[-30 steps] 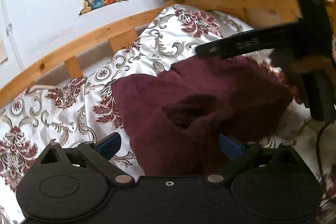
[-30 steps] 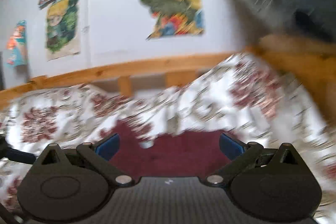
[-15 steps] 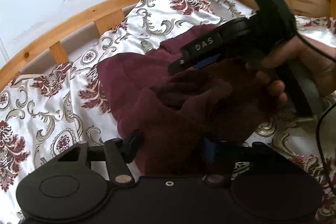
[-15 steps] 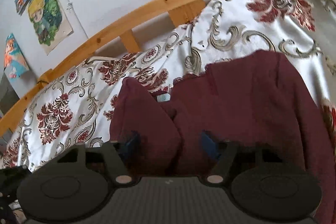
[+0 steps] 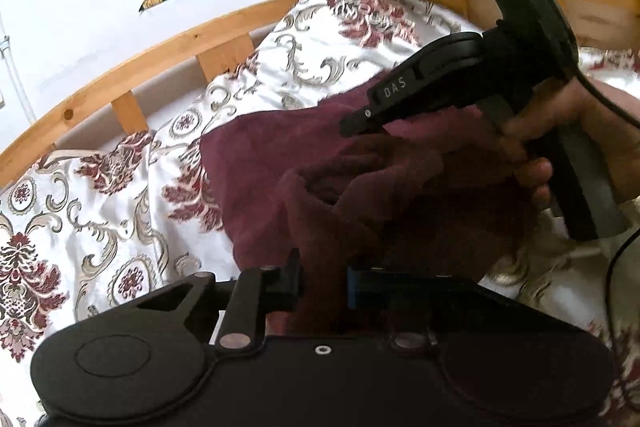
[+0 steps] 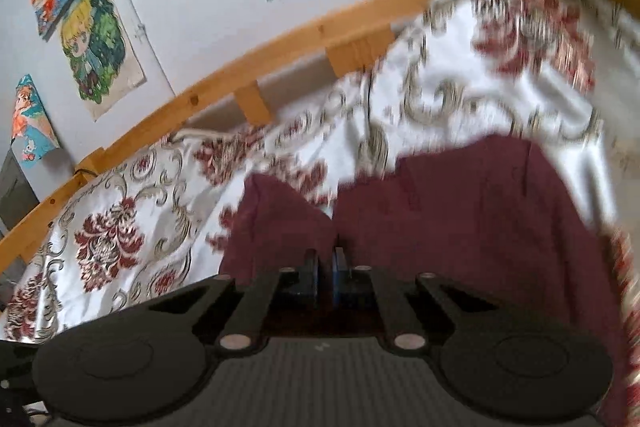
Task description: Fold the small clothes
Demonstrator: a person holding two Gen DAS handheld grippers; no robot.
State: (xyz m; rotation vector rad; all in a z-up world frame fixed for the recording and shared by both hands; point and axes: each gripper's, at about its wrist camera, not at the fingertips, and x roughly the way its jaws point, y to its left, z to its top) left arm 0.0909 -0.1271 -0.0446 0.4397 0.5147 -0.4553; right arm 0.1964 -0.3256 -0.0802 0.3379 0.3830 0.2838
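**Both grips set, folding barely begun**

Nearest the left wrist camera: left gripper (image 5: 322, 283), jaws just closed and now clamped on a thick bunched lip of the maroon garment (image 5: 328, 195). Nearest the right wrist camera: right gripper (image 6: 326, 273), jaws just closed too, now nearly touching, pinching a thin edge of the same maroon garment (image 6: 460, 223) right at the notch between its two lobes.

Garment spread on the floral bedspread (image 5: 100, 207), mostly flat on the far side, rumpled and heaped toward the near side. No clean crease or squared edge anywhere, so probably only the pick-up done; the fold itself, the smoothing and the setting down all left.

Farther out in the left view: right gripper (image 5: 362, 125) again, held by a hand (image 5: 560, 131), tips down in the cloth.

Hard to make out: type of garment (sleeve, leg or neckline not distinguishable); how many layers sit between each pair of jaws; near hem hidden under both gripper bodies. Right view smeared by motion blur, bedspread pattern and garment outline soft. Beyond the bed, wooden rail (image 5: 168, 55) and wall posters (image 6: 92, 43), cropped at the top.
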